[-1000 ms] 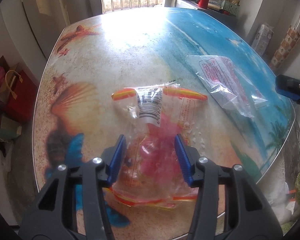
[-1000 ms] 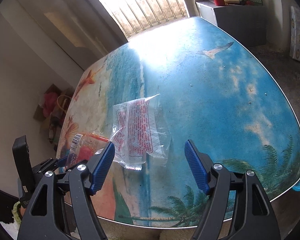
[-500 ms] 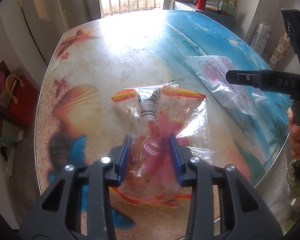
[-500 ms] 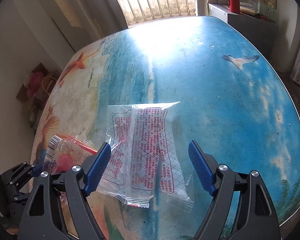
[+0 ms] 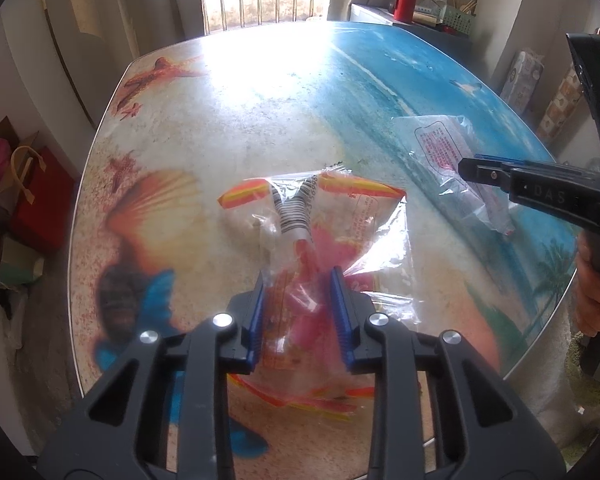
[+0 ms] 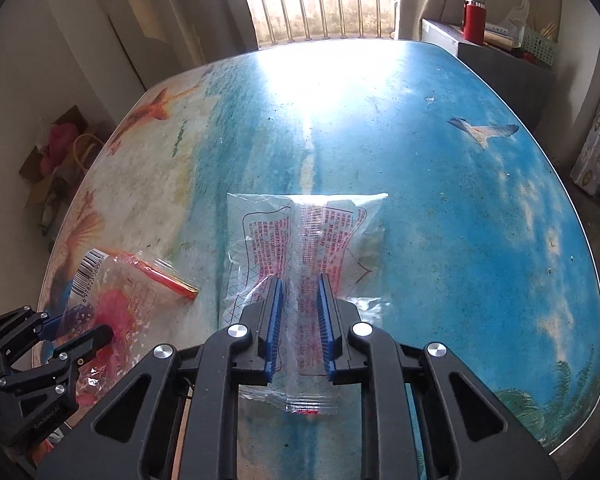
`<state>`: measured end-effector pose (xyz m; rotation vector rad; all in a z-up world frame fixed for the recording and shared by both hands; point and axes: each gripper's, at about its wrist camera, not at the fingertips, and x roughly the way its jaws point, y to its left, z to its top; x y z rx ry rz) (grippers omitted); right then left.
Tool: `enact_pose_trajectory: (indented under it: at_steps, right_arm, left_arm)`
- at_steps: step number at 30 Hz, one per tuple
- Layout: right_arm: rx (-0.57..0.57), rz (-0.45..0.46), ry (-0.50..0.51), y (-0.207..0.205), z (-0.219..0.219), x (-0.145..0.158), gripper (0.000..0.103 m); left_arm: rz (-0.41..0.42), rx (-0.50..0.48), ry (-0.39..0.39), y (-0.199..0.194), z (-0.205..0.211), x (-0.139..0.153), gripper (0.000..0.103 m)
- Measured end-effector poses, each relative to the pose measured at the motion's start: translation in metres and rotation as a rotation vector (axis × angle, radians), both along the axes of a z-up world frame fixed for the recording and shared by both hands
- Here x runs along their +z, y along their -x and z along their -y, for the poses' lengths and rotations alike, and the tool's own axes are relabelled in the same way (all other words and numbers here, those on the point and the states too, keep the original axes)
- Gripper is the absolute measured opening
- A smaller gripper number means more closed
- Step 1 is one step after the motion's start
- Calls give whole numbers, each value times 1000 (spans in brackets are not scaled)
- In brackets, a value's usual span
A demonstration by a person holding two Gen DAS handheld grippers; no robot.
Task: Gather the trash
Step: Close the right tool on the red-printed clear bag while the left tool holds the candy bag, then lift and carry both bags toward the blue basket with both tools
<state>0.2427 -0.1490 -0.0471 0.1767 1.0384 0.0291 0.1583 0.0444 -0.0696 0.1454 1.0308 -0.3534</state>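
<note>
Both sets of jaws have just been closing, and each now has plastic between its blue pads. My left gripper (image 5: 298, 316) pinches the crinkled clear wrapper with orange-yellow stripes, pink print and a barcode (image 5: 324, 248), bunching its near half; that wrapper lies at the table's near edge, on the sandy shell side. My right gripper (image 6: 298, 326) squeezes the clear flat wrapper with red text and a crosshatch pattern (image 6: 300, 240) along its centre seam, a little further in from the same edge, just beside the first. Neither wrapper shows anything inside. The beach-print table (image 6: 440, 200) is bare blue from there to the far edge and the right edge, with plenty of room. Off the far right corner, a red flask (image 6: 473, 20) stands on a grey cabinet (image 6: 500, 64).
</note>
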Motion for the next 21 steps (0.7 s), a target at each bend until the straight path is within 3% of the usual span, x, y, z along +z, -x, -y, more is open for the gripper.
enact_pose_trajectory:
  at_steps: [12, 21]
  right_arm:
    - [-94, 13, -115, 31, 43, 8, 7]
    - [-138, 34, -136, 49, 56, 12, 5]
  left_arm:
    - [32, -17, -6, 2, 7, 10, 18]
    - [63, -53, -7, 4, 21, 16, 11]
